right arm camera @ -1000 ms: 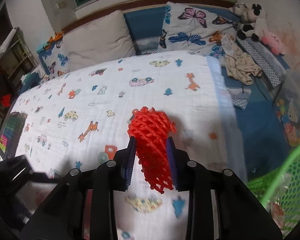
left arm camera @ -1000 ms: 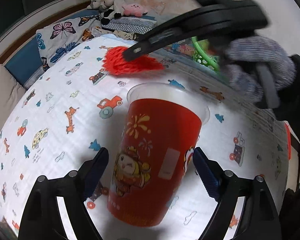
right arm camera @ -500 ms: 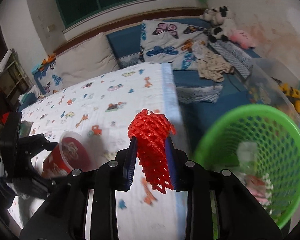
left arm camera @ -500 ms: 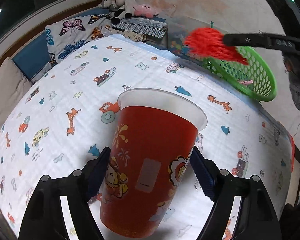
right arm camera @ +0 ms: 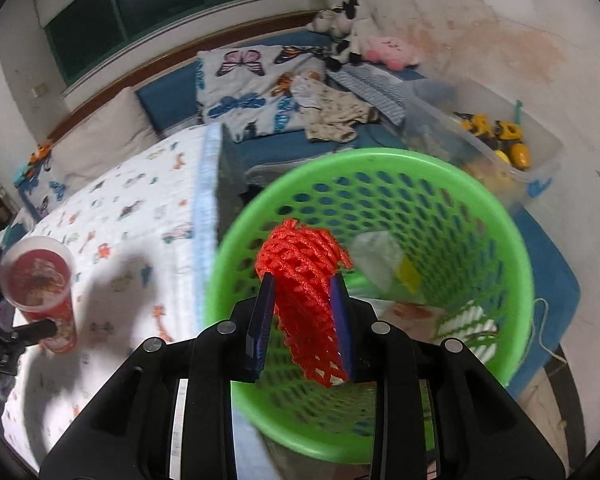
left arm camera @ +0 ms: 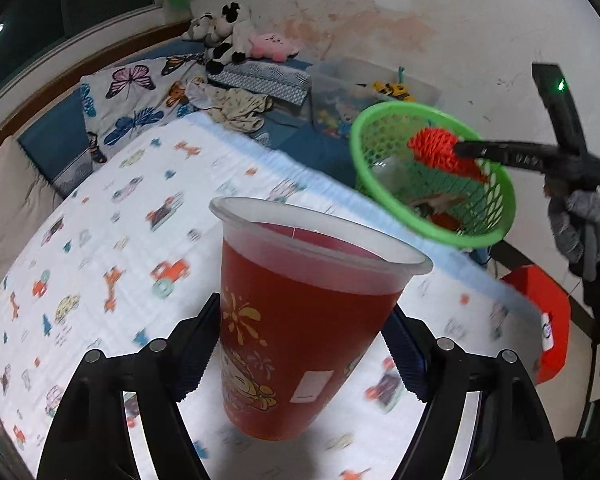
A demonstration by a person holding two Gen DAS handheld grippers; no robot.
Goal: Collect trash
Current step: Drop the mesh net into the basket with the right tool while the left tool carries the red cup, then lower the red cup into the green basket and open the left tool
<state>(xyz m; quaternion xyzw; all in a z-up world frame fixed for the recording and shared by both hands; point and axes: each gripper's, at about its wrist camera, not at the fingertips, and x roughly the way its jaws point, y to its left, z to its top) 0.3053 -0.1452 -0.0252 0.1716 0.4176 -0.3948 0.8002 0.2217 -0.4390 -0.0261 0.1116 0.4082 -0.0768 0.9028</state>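
In the left wrist view we see the bed (left arm camera: 100, 216) with its cartoon-print sheet filling the left and centre of the frame. At the lower centre, our left gripper (left arm camera: 300, 344) has its jaws clenched on the red cup (left arm camera: 300, 320), one blue pad against each side of it; the cup stands upright with its clear rim above the jaws, and whether its base touches the sheet we cannot tell. In the upper middle sit the plush toys (left arm camera: 236, 36) against the wall. To the right of centre the green basket (left arm camera: 496, 184) appears off the edge of the bed, and the red foam net (left arm camera: 432, 146) hangs over its opening, held at the tip of the right gripper reaching in from the right edge.

In the right wrist view the red cup (right arm camera: 40, 284) shows at the far left, over the sheet, with the left gripper's dark frame beside it. The bed (right arm camera: 140, 208) runs up the left half. At the centre, our right gripper (right arm camera: 302, 308) grasps the red foam net (right arm camera: 304, 276) between its blue pads, the net bulging above the jaws and trailing below them. Behind and around it is the green basket (right arm camera: 516, 248), with some scraps of trash lying in its bottom. At the upper right a clear bin (right arm camera: 540, 168) holds yellow toy vehicles.
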